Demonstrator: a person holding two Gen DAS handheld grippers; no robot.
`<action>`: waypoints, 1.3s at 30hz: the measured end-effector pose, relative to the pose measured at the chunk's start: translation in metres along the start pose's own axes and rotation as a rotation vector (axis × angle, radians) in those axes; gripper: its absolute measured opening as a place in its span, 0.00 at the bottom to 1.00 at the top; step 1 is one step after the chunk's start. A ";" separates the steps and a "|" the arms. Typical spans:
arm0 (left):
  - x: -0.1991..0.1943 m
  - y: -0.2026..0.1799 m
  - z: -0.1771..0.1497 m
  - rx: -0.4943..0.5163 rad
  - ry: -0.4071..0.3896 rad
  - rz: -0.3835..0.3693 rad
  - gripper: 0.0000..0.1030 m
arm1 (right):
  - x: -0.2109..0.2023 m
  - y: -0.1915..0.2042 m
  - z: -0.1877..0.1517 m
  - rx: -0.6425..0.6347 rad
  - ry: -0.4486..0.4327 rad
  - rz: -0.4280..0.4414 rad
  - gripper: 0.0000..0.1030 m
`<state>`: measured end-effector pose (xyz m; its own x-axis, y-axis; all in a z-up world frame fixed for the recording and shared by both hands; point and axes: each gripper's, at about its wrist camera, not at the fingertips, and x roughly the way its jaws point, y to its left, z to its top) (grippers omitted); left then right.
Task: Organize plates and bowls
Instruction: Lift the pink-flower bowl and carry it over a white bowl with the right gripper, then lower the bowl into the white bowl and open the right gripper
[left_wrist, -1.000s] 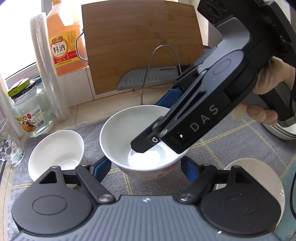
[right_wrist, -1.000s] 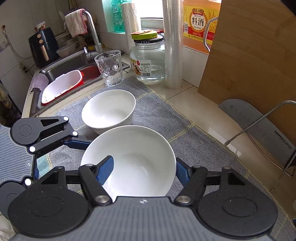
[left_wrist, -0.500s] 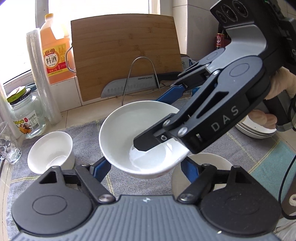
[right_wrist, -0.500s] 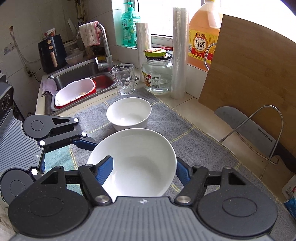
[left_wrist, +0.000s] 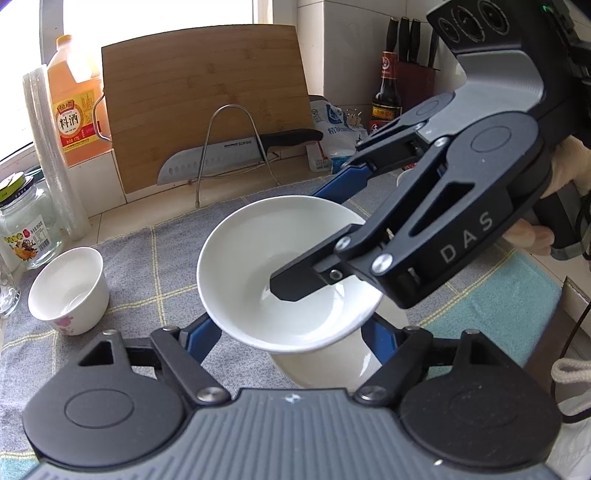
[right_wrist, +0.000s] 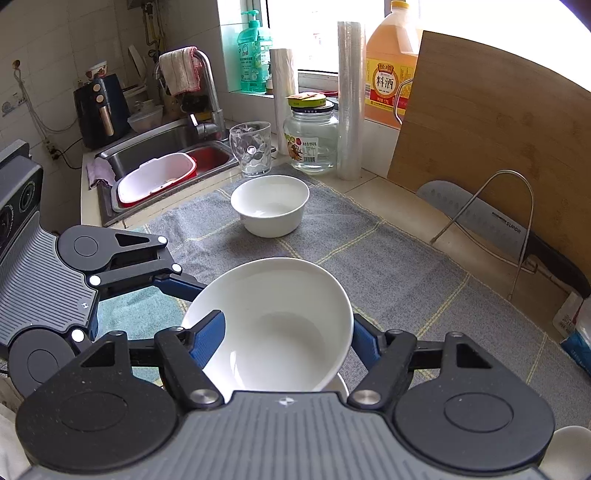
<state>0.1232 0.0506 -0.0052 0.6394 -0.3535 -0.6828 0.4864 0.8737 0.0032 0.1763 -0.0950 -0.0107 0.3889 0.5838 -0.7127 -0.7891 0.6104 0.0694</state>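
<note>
With both jaws clamped on the wide bowl (right_wrist: 273, 325), I keep it level above the second bowl (left_wrist: 325, 363) below.

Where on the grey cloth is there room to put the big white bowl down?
The grey checked cloth is bare between the small white bowl and the wire knife stand, and beside the wooden cutting board. It is crowded behind the small bowl: a clear glass, a glass jar and a plastic wrap roll.
</note>
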 end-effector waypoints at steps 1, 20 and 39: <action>0.000 -0.002 -0.001 0.002 0.002 -0.004 0.79 | -0.001 0.000 -0.003 0.006 0.003 0.000 0.76; 0.009 -0.020 -0.009 0.041 0.050 -0.048 0.79 | 0.000 -0.006 -0.035 0.087 0.051 -0.012 0.76; 0.015 -0.021 -0.012 0.058 0.069 -0.055 0.81 | 0.005 -0.005 -0.042 0.087 0.072 -0.017 0.76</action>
<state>0.1156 0.0309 -0.0239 0.5694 -0.3750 -0.7316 0.5547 0.8320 0.0052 0.1626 -0.1172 -0.0440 0.3642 0.5346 -0.7626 -0.7373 0.6658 0.1147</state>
